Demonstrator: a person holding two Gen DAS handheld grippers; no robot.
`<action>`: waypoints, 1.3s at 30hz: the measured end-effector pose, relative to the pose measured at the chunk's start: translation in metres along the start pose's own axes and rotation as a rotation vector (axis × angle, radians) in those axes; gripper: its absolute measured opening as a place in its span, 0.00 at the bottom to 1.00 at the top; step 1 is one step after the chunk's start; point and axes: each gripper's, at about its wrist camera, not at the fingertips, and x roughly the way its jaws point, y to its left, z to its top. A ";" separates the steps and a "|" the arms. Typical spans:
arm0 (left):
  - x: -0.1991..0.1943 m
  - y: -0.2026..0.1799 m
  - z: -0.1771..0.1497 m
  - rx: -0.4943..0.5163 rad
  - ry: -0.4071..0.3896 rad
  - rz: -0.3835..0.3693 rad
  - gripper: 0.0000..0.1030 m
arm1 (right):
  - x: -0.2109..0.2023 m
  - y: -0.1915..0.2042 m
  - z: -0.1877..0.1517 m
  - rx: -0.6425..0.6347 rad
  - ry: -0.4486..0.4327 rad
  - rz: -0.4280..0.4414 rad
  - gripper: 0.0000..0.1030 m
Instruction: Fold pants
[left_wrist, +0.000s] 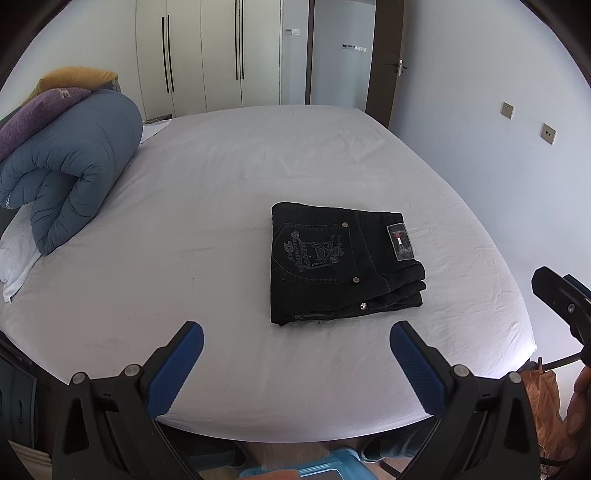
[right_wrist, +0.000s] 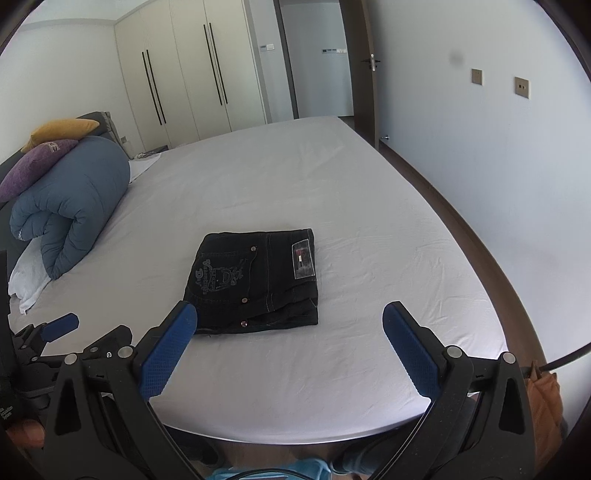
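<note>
Black jeans (left_wrist: 340, 262) lie folded into a compact rectangle on the white bed sheet (left_wrist: 207, 206), back pocket embroidery and a waistband label facing up. They also show in the right wrist view (right_wrist: 258, 280). My left gripper (left_wrist: 295, 339) is open and empty, held above the bed's near edge, short of the jeans. My right gripper (right_wrist: 290, 321) is open and empty, just in front of the jeans' near edge. The left gripper's body shows at the left of the right wrist view (right_wrist: 55, 332).
A rolled blue duvet (left_wrist: 70, 177) with a purple pillow (left_wrist: 33, 114) and a yellow pillow (left_wrist: 74, 79) sits at the bed's left. Wardrobes (left_wrist: 207, 55) and a doorway (left_wrist: 340, 51) stand behind. A wall (right_wrist: 498, 166) runs along the right.
</note>
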 end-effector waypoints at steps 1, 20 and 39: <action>0.001 0.001 0.000 -0.003 0.004 0.000 1.00 | 0.004 0.001 -0.001 0.000 0.008 -0.002 1.00; 0.010 0.005 -0.003 -0.009 0.025 0.007 1.00 | 0.022 0.012 -0.008 -0.007 0.059 0.011 1.00; 0.011 0.007 -0.006 -0.013 0.032 0.006 1.00 | 0.025 0.015 -0.013 -0.005 0.064 0.011 1.00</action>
